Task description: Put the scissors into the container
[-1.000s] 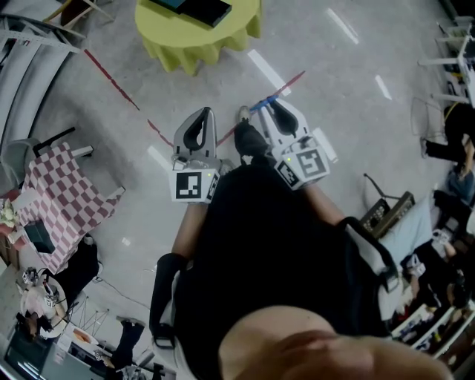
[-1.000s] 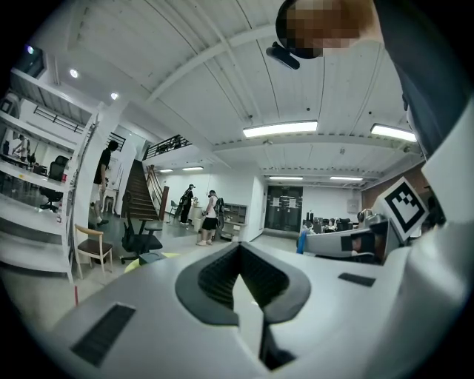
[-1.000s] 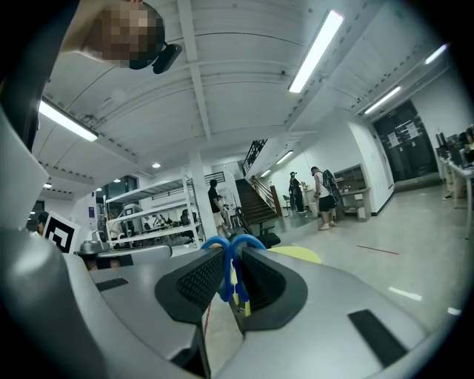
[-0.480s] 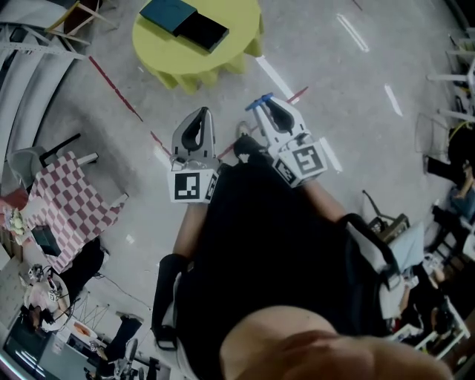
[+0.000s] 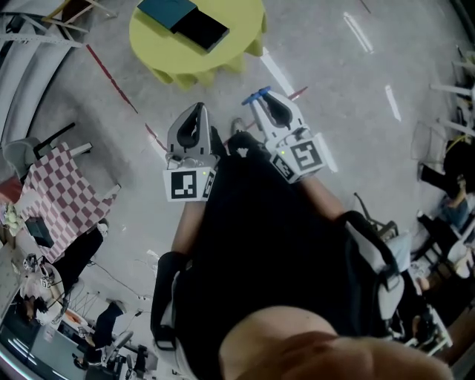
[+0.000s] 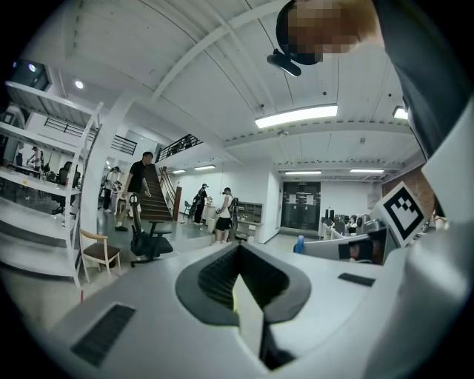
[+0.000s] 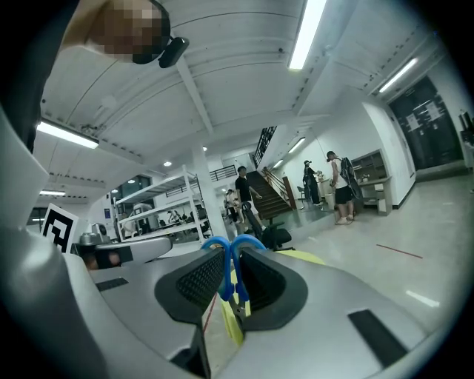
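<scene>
Head view: left gripper and right gripper side by side before the person's torso. Blue-handled scissors stick out of the right one. Yellow table beyond, well apart, bearing a dark box.
Left gripper view: jaws together, nothing between.
Right gripper view: jaws clamped on the scissors' blue handles.

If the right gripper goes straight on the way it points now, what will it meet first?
Most likely the yellow table. The right gripper, shut on the scissors, points toward it over the floor; depth is unclear.
</scene>
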A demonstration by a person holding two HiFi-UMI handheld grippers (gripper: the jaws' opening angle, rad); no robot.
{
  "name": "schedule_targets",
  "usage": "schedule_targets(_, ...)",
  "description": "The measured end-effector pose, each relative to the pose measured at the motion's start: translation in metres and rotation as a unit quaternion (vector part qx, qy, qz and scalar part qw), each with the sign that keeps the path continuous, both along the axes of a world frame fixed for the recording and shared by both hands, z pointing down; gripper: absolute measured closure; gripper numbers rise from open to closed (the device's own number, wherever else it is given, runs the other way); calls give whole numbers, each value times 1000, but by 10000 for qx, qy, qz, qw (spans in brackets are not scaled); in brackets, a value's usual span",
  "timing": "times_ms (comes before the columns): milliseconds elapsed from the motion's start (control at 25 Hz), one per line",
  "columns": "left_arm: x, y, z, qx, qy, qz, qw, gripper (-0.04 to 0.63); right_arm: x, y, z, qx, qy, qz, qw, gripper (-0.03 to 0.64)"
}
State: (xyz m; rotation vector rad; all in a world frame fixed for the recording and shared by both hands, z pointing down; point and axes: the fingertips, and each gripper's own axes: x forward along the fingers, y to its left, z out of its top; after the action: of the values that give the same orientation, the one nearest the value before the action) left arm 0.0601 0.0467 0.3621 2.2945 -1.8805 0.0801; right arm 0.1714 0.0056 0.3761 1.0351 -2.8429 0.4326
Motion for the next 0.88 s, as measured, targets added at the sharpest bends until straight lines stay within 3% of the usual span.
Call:
schedule_targets(400,-19,-46,9,-24,140,30,9999,598,-21,-39,7,-11,119,-7,9999,547)
schedule_targets(880,-67,-108,19,-79,284,199,9994,598,-64,-91,20,-136,290,217,9993,546)
